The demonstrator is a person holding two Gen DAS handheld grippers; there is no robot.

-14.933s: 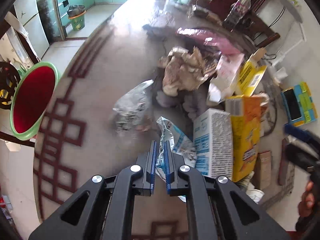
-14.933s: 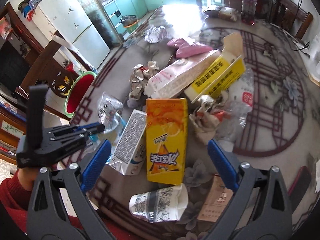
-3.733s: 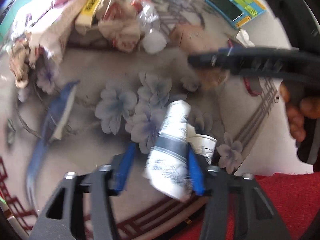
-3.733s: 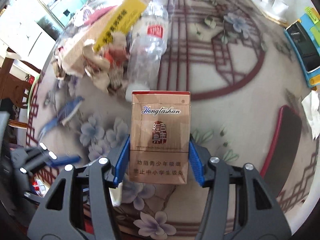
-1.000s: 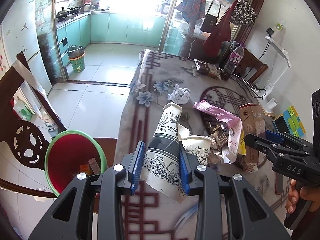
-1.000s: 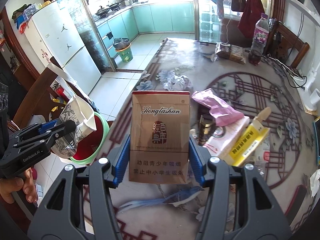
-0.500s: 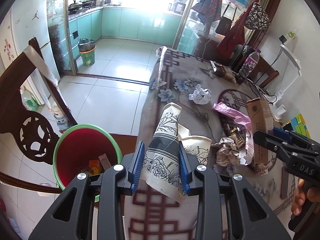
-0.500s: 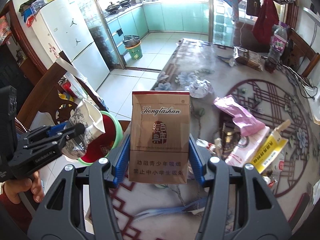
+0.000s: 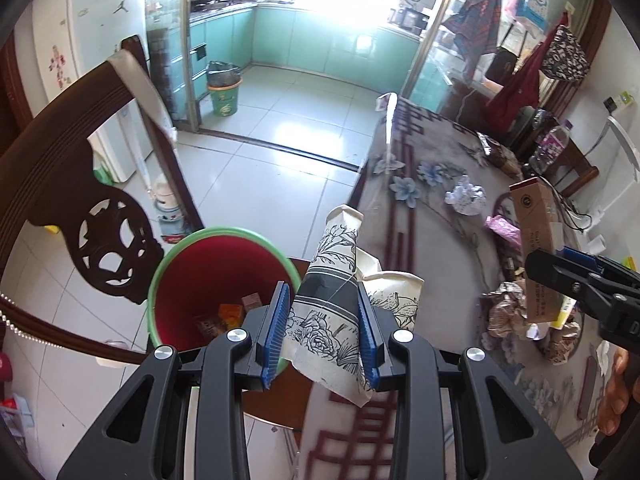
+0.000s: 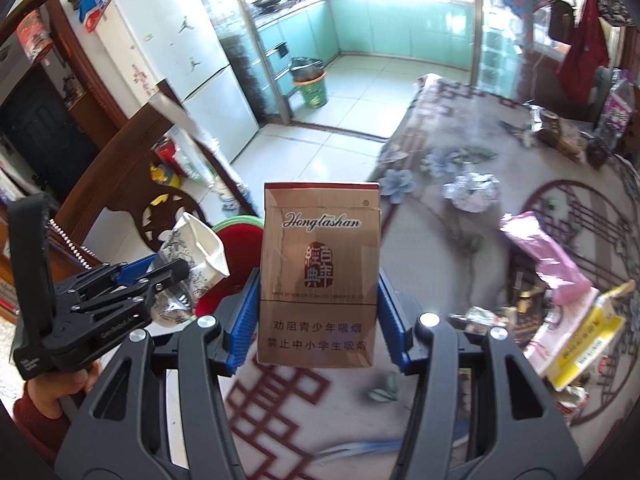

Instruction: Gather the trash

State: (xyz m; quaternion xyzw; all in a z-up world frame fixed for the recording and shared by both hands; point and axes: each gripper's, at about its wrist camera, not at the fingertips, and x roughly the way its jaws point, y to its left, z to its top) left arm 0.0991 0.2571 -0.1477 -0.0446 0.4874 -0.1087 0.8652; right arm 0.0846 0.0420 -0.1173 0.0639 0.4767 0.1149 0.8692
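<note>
Centre frame in the right wrist view, the brown cigarette pack (image 10: 318,276) reads "Hongtashan" in script above a red seal, with two lines of Chinese print across its lower part. Other lettering is too small to read.

Tabletop (image 10: 448,216) w/ floral, red-lattice cloth. On it: crumpled foil wrapper (image 10: 472,194) toward far end, pink bag (image 10: 548,256) nearer, yellow box (image 10: 580,344) near right edge, crumpled paper (image 9: 506,312), dark snack pack (image 10: 556,128) and bottle (image 10: 618,114) at far end. Tile floor (image 9: 280,152) carries red bin w/ green rim (image 9: 188,252) beside tabletop.
</note>
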